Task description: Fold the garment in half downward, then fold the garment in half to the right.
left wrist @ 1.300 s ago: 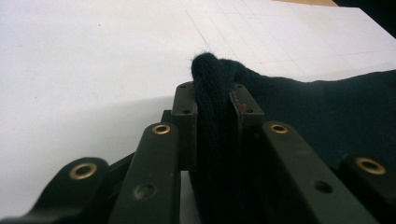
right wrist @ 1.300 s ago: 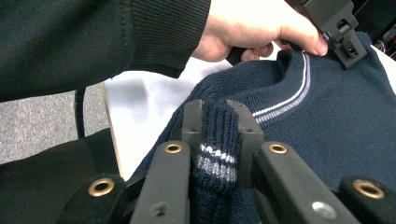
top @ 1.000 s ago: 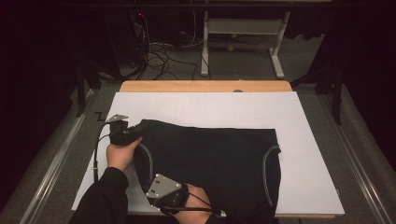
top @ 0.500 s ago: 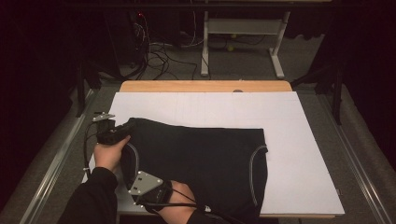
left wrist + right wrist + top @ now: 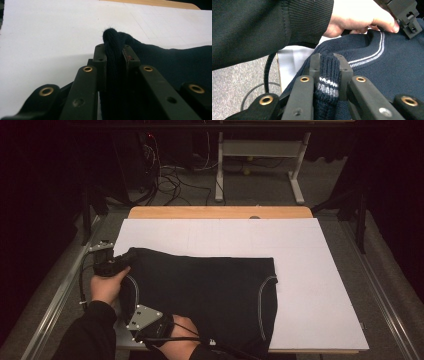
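Observation:
A dark navy knitted garment (image 5: 210, 290) with white-striped trim lies spread on the white board (image 5: 310, 250). At its far left corner my left gripper (image 5: 131, 255) is shut on a bunched fold of the knit (image 5: 114, 51). At the near left edge my right gripper (image 5: 131, 306), with a grey plate on top, is shut on a striped hem (image 5: 330, 62). In the right gripper view the garment (image 5: 392, 70) stretches away to the other hand (image 5: 357, 17), which holds the left gripper (image 5: 404, 12). A dark sleeve covers the upper left of that view.
A wooden table edge (image 5: 220, 212) shows behind the board. Metal rails (image 5: 55, 295) run along both sides. A white desk frame (image 5: 295, 175) and loose cables (image 5: 165, 175) stand on the floor beyond. The board's right part is bare white.
Both hands have moved to the left and drawn the garment with them across the board. Its right edge now lies farther from the board's right side. Both grips are unchanged.

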A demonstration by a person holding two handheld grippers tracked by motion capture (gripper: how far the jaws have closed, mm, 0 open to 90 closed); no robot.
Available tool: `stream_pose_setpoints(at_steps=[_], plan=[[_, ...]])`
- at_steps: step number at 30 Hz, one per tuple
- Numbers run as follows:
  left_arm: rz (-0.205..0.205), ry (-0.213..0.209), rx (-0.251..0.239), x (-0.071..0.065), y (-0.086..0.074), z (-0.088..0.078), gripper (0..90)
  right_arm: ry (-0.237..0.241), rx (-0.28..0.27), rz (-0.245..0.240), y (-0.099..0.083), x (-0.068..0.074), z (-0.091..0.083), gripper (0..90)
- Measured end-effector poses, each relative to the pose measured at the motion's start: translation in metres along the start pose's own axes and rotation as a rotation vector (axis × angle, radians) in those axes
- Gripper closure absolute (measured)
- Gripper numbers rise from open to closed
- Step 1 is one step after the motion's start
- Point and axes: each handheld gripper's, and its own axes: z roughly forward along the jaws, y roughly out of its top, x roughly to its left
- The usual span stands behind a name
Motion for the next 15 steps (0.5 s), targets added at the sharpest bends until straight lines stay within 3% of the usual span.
stream_pose_setpoints(at_steps=[9, 15], plan=[[-0.021, 0.005, -0.009, -0.0002, -0.0025, 0.0009, 73.3, -0.006, 0.000, -0.002, -0.0035, -0.0012, -0.0038, 80.2], [0.002, 0.016, -0.012, -0.0001, 0.0038, -0.0058, 73.3, 0.001, -0.019, -0.003, 0.0027, 0.0005, -0.0007, 80.1]])
